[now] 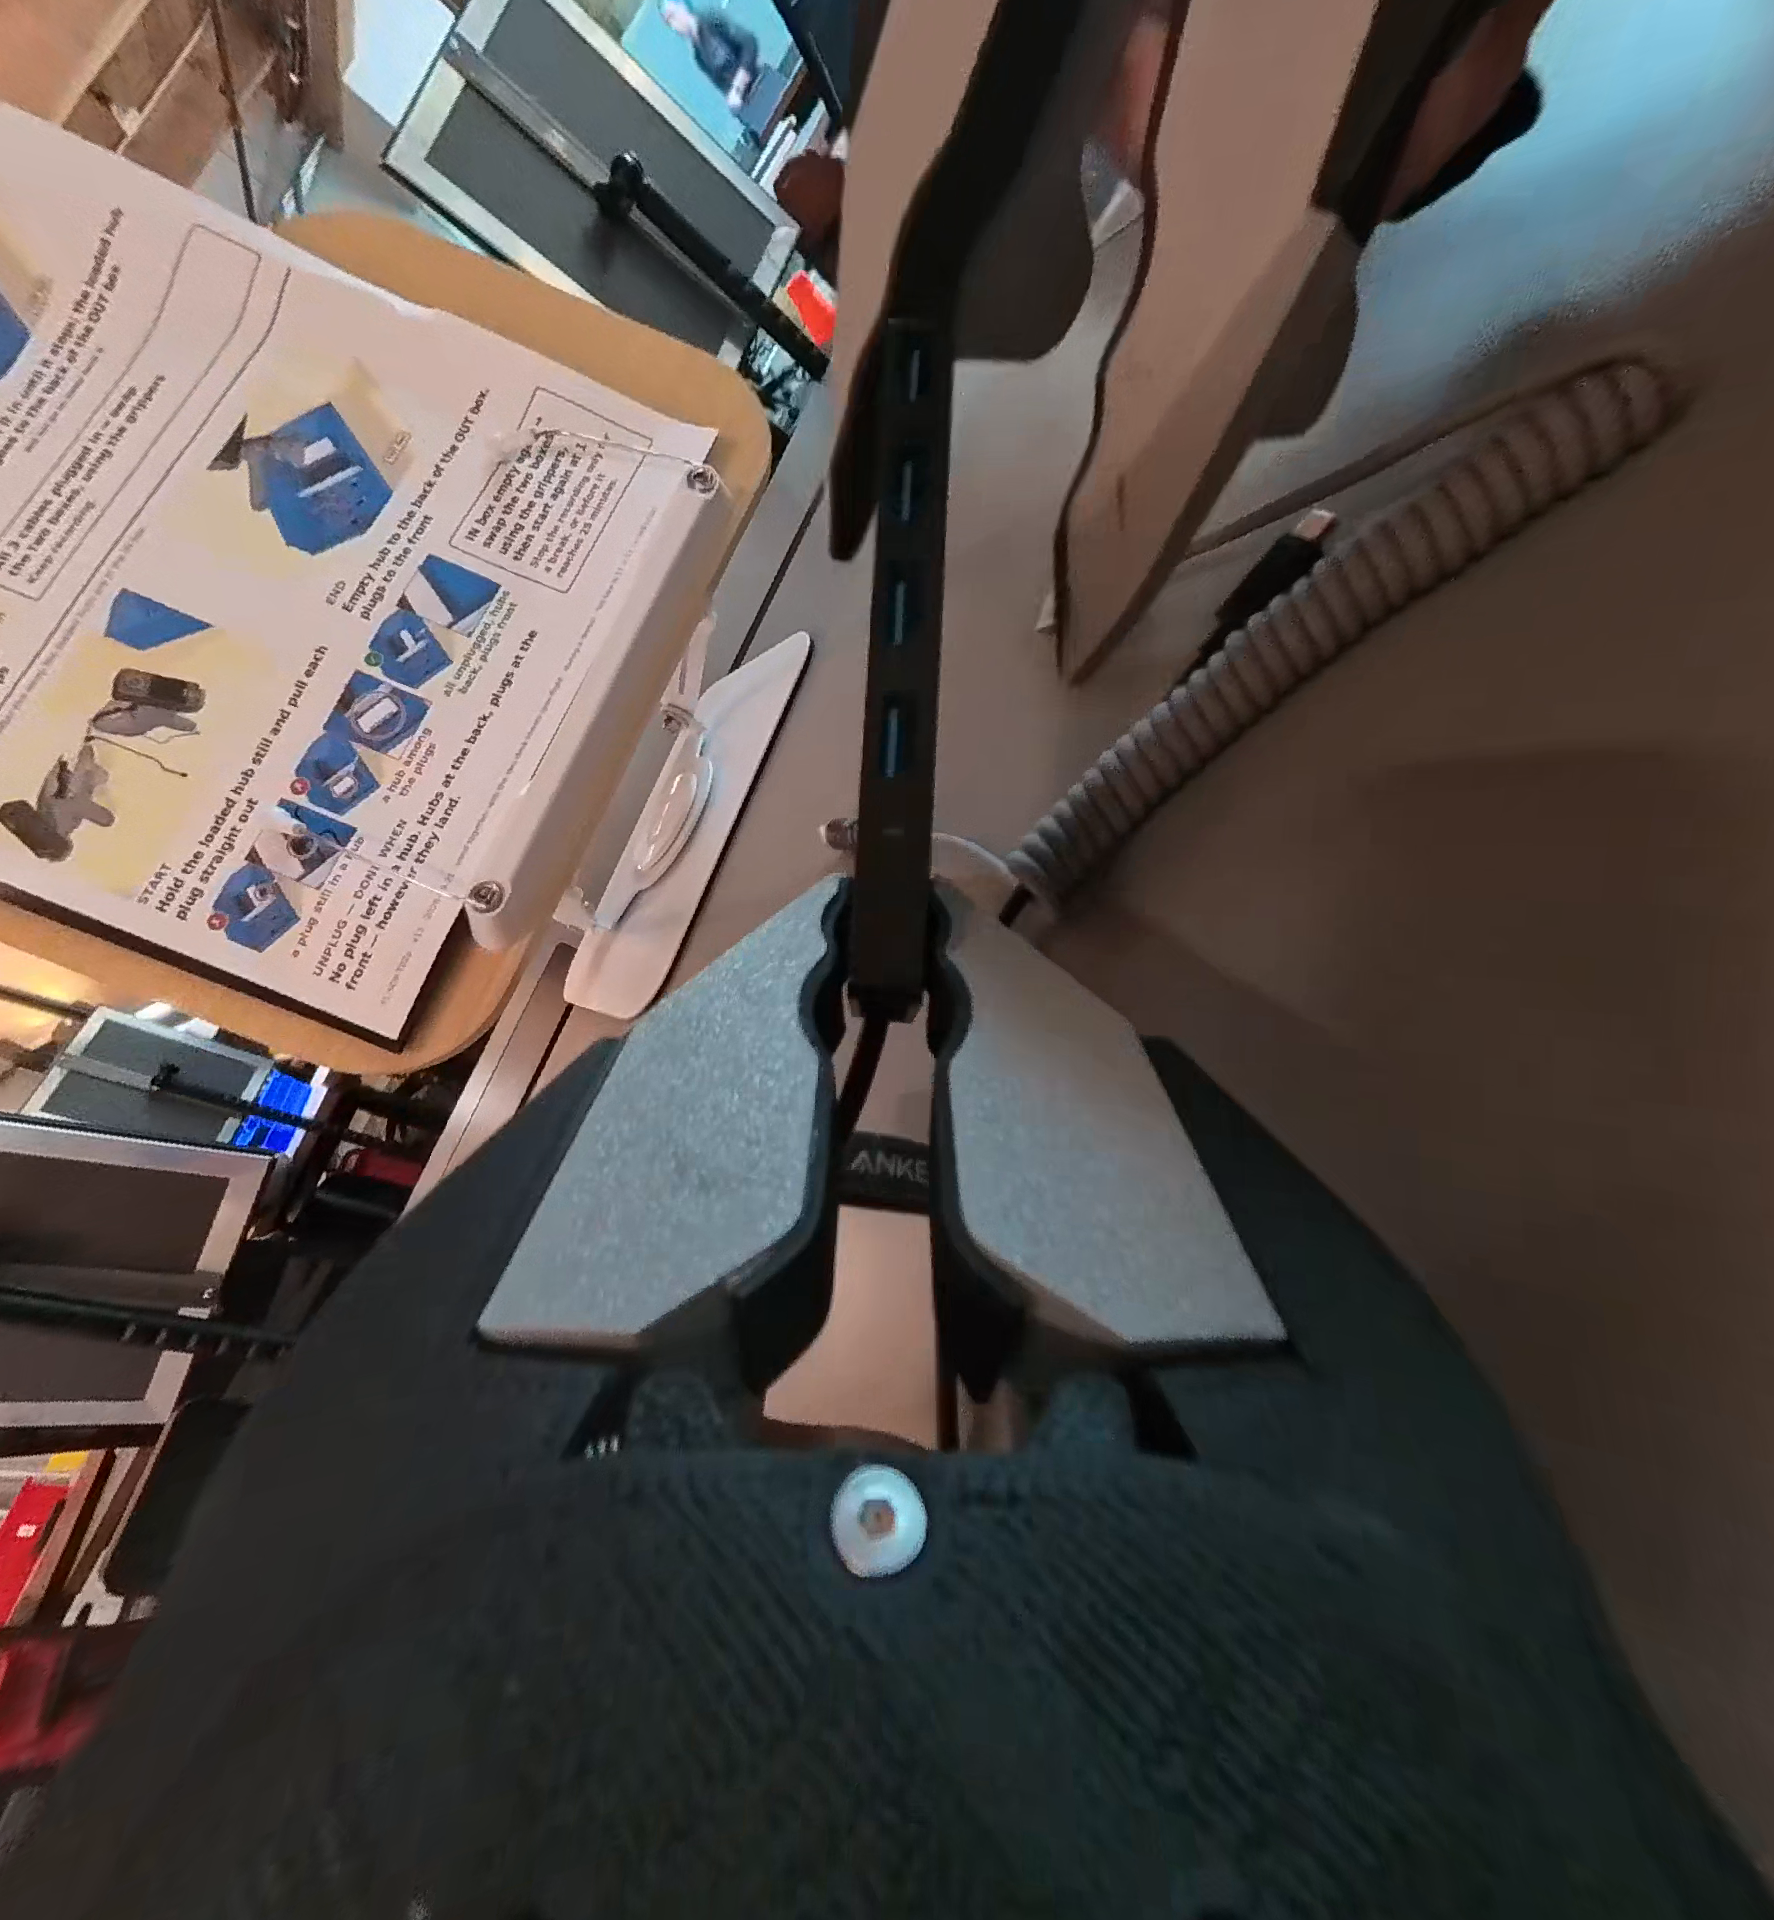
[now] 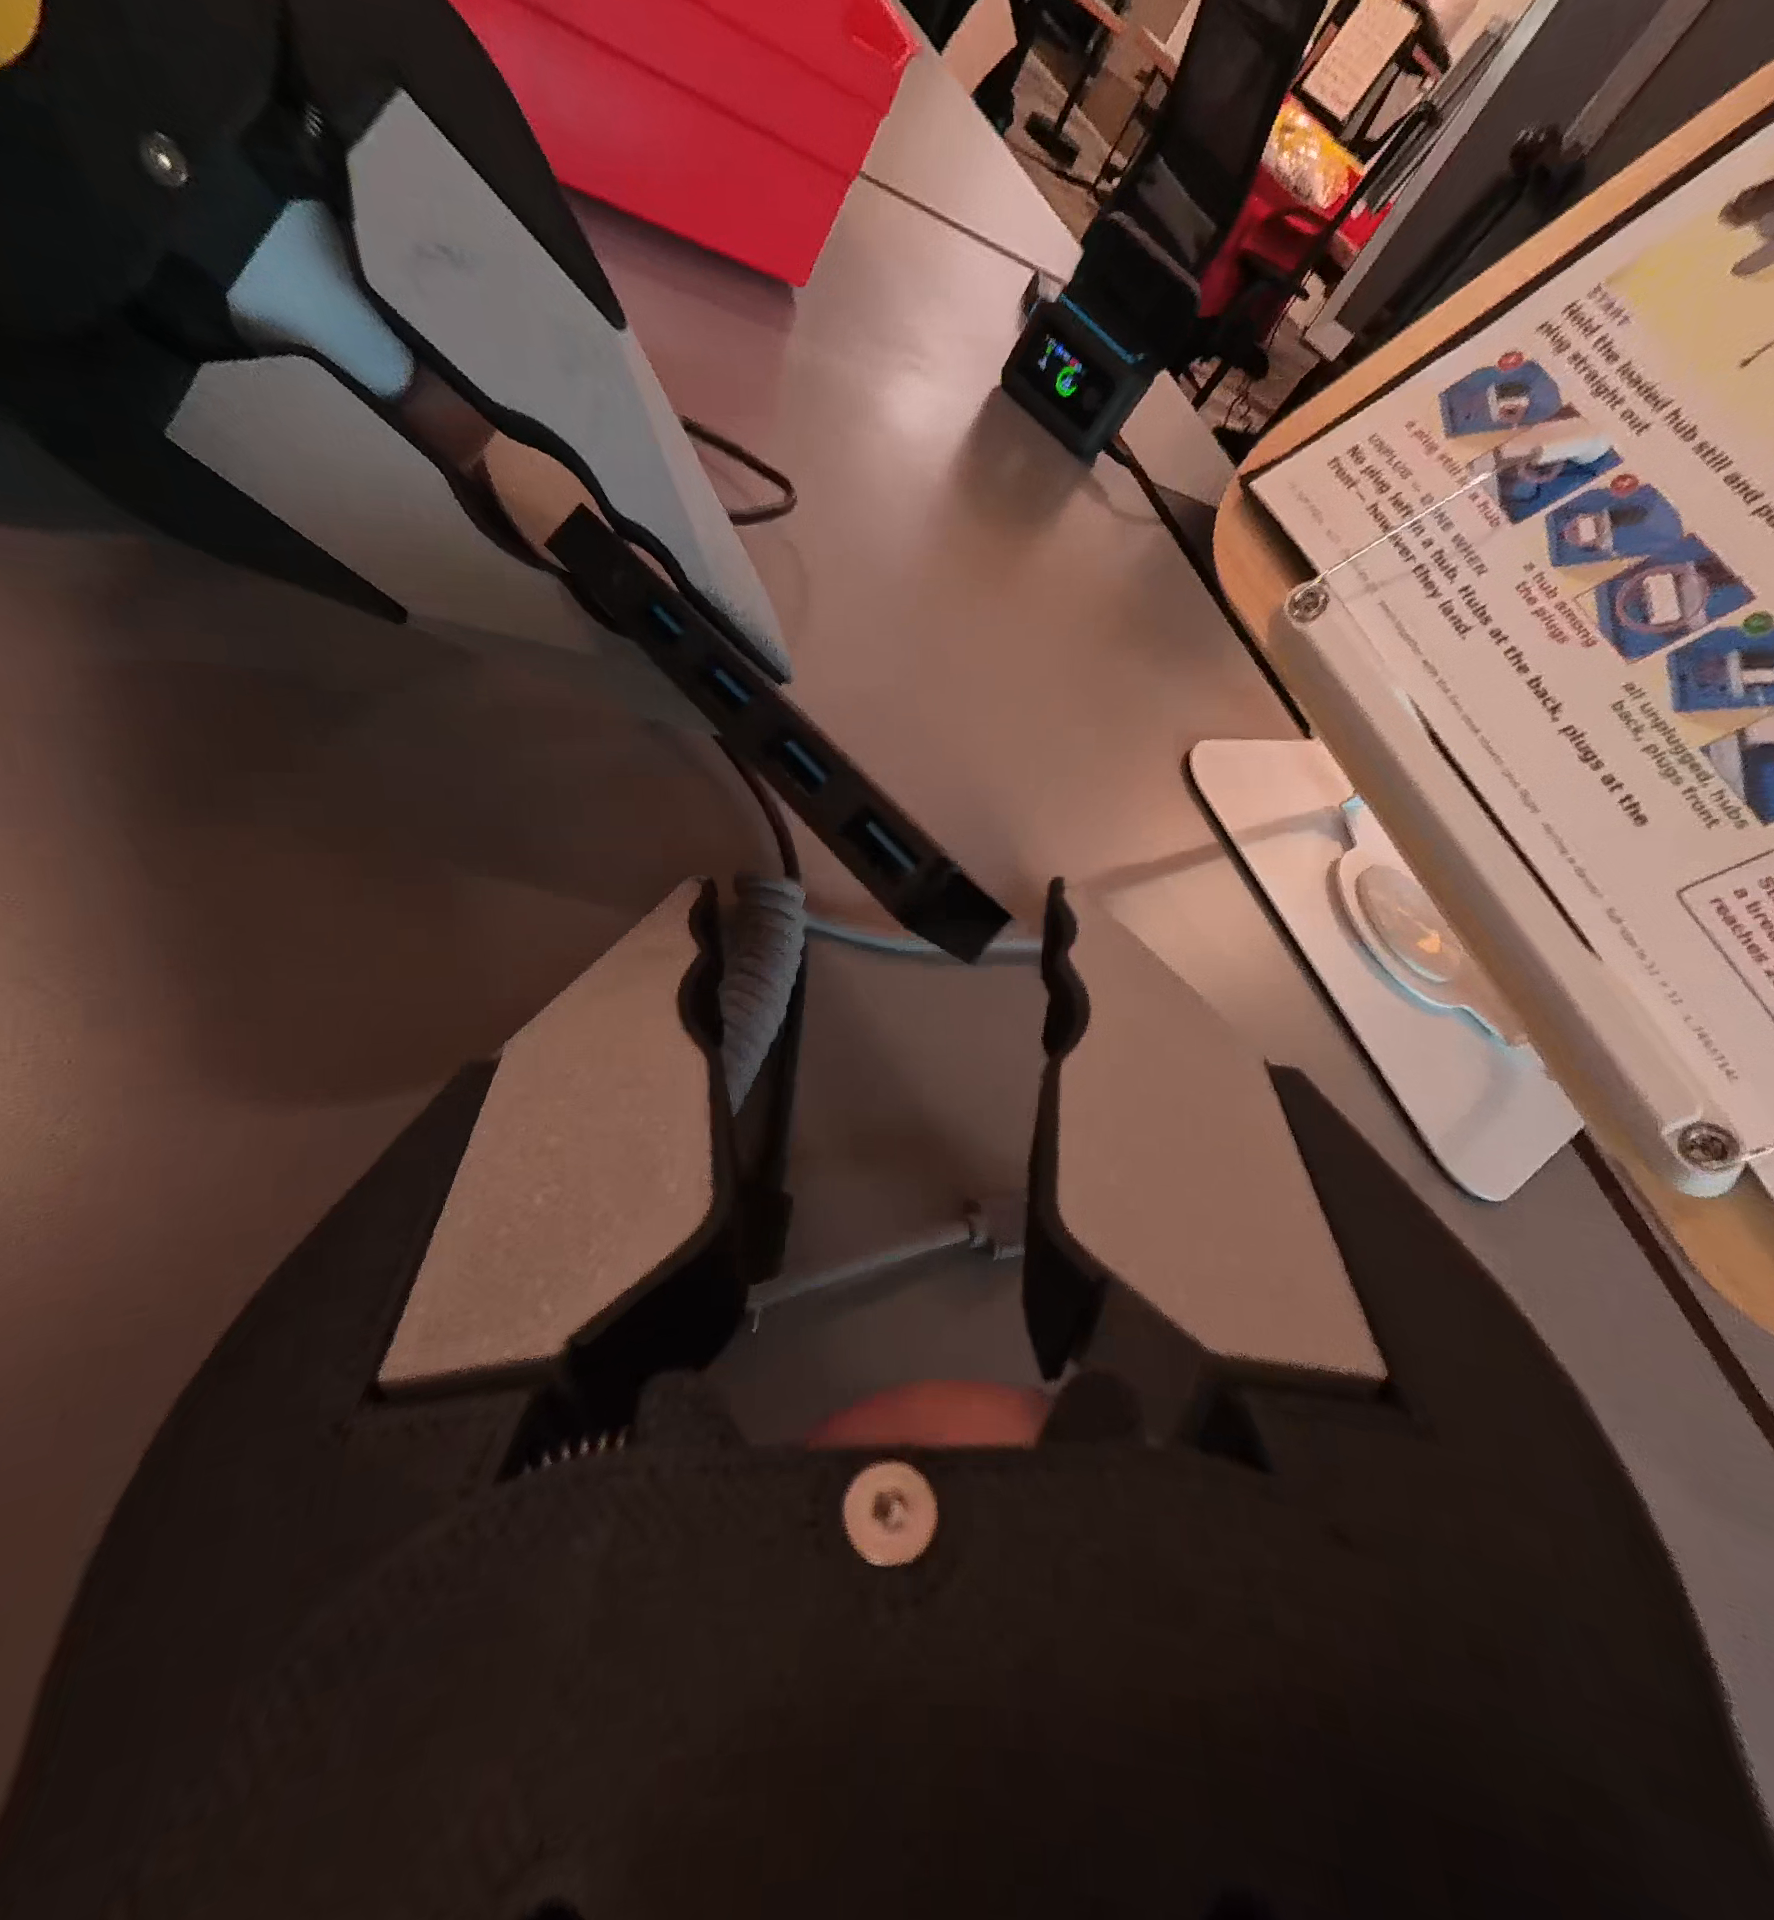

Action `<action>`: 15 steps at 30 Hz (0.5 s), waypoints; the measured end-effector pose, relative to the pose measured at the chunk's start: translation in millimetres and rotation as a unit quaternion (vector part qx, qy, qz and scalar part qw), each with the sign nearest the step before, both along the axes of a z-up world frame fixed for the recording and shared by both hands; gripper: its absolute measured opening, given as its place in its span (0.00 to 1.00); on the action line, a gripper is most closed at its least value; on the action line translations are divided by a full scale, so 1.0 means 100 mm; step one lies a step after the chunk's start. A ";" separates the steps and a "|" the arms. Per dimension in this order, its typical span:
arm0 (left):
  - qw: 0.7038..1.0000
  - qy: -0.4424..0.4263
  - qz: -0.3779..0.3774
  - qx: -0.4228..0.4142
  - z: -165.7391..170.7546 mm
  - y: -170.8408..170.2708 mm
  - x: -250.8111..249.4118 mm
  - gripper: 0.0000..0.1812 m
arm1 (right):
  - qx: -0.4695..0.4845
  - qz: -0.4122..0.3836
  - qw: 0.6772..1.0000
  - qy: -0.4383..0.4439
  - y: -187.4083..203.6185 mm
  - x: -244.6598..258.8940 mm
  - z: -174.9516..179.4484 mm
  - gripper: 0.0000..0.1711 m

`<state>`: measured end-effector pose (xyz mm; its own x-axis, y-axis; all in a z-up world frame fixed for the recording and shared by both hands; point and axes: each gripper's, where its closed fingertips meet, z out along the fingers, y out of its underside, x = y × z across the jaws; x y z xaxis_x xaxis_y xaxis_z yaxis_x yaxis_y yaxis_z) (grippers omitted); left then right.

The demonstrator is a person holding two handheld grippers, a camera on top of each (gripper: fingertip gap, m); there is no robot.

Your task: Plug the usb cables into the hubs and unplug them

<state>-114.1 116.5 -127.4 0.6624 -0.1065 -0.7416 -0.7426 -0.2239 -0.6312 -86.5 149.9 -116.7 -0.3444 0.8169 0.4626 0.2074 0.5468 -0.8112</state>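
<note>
A slim black USB hub (image 1: 898,665) with several blue ports sticks out forward from my left gripper (image 1: 888,935), which is shut on its cable end. My right gripper (image 2: 878,935) is open, and the hub's (image 2: 810,779) free end lies between its fingertips. In the left wrist view the right gripper's fingers (image 1: 1205,416) stand either side of the hub's far end. A grey coiled cable (image 1: 1330,623) with a black plug (image 1: 1267,582) lies on the table to the right; it (image 2: 758,987) touches the right gripper's left finger. The ports that show are empty.
An instruction sheet on a wooden board (image 1: 343,520) stands on a white stand (image 1: 685,831) at the left; it (image 2: 1589,675) is at the right in the right wrist view. A small black device with a lit screen (image 2: 1070,384) and a red box (image 2: 717,104) sit farther back on the grey table (image 2: 966,540). Tip to tip, the grippers are about 5 cm apart.
</note>
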 end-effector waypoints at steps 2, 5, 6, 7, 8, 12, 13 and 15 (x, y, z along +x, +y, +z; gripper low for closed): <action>1.000 -0.009 -0.001 -0.012 -0.04 -0.01 -0.03 0.05 | 0.004 0.004 1.000 0.017 -0.01 0.00 0.07 0.34; 0.999 0.004 -0.013 -0.033 -0.13 -0.02 -0.01 0.05 | 0.030 0.028 0.998 0.042 -0.07 0.01 0.12 0.26; 0.999 0.010 -0.010 -0.038 -0.16 -0.01 -0.01 0.05 | 0.043 0.038 0.997 0.045 -0.09 0.02 0.09 0.23; 0.999 0.010 -0.007 -0.049 -0.20 -0.01 -0.02 0.05 | 0.053 0.048 0.996 0.046 -0.13 0.03 0.05 0.20; 0.998 0.010 -0.008 -0.060 -0.24 -0.01 -0.01 0.05 | 0.064 0.056 0.995 0.045 -0.16 0.04 0.00 0.17; 0.997 0.040 -0.015 -0.072 -0.30 -0.02 0.04 0.05 | 0.132 0.071 0.989 0.021 -0.21 0.10 -0.20 0.10; 0.997 0.044 -0.014 -0.068 -0.29 -0.02 0.04 0.06 | 0.140 0.074 0.987 0.014 -0.21 0.12 -0.23 0.08; 0.998 0.045 -0.003 -0.051 -0.23 0.01 0.03 0.07 | 0.150 0.069 0.986 0.018 -0.18 0.12 -0.24 0.07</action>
<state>-111.0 117.2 -150.5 0.5924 -0.1872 -0.7836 -0.7969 -0.2791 -0.5358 -74.6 132.2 -140.7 -0.4218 0.5874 0.6907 0.0880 0.7847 -0.6136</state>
